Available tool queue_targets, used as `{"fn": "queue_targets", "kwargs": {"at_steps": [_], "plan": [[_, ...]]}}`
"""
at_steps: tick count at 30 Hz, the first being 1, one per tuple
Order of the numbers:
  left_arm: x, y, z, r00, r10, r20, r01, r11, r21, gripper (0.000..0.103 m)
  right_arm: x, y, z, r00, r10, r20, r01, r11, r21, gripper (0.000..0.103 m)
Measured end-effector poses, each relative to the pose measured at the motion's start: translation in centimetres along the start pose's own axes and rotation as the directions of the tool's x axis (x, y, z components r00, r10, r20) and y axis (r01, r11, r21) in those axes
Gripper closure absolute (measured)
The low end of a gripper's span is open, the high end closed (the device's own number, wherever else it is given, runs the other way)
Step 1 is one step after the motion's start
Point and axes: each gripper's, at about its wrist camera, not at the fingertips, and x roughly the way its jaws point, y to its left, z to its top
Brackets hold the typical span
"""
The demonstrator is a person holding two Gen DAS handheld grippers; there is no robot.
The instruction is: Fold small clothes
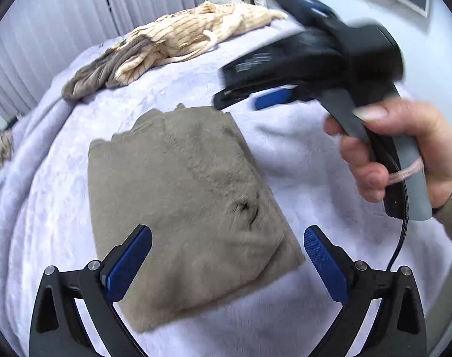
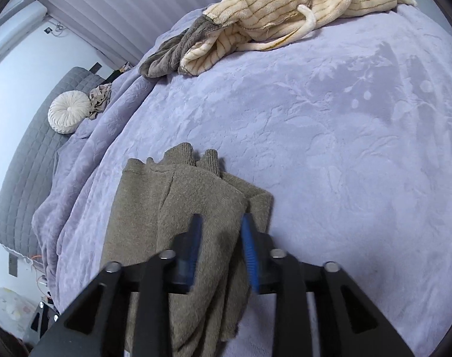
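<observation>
A folded taupe knit garment (image 1: 187, 202) lies flat on the lilac blanket (image 1: 300, 154); it also shows in the right wrist view (image 2: 178, 208), ribbed cuffs at its far end. My left gripper (image 1: 227, 241) is open and empty, hovering over the garment's near edge. My right gripper (image 2: 221, 226) hangs above the garment's right edge, jaws partly apart, nothing between them. In the left wrist view the right gripper (image 1: 255, 101) is blurred, held by a hand beyond the garment's far right corner.
A cream striped fleece garment with a grey part (image 2: 270, 20) lies crumpled at the far side of the bed, also in the left wrist view (image 1: 172, 47). A round white cushion (image 2: 68, 116) and grey quilted headboard (image 2: 26, 160) are left.
</observation>
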Motion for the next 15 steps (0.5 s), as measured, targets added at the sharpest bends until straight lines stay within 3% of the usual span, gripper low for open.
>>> {"fn": "queue_targets", "kwargs": {"at_steps": [1, 5, 9, 12, 15], "plan": [[-0.5, 1.5, -0.6, 1.000, -0.015, 0.001, 0.015, 0.999, -0.040, 0.001, -1.0, 0.0, -0.7, 1.000, 0.005, 0.021, -0.005, 1.000, 0.002, 0.025], [-1.0, 7.4, -3.4, 0.999, -0.051, -0.004, 0.048, 0.975, -0.218, 0.001, -3.6, 1.6, -4.3, 0.997, 0.068, 0.039, -0.067, 0.997, -0.030, 0.025], [0.8, 12.5, -5.6, 0.998, -0.038, -0.055, 0.012, 0.910, -0.415, 0.001, -3.3, 4.1, -8.3, 0.993, 0.117, -0.008, -0.117, 0.991, -0.058, 0.025], [1.9, 13.2, -7.0, 0.996, -0.033, -0.086, -0.012, 0.880, -0.474, 0.001, -4.0, 6.1, -11.0, 0.996, 0.085, 0.018, -0.082, 0.988, -0.129, 0.025], [2.8, 12.9, -7.6, 0.994, -0.049, -0.103, -0.007, 0.876, -0.483, 0.001, -4.8, 8.2, -12.6, 0.996, 0.067, 0.063, -0.053, 0.976, -0.209, 0.025]]}}
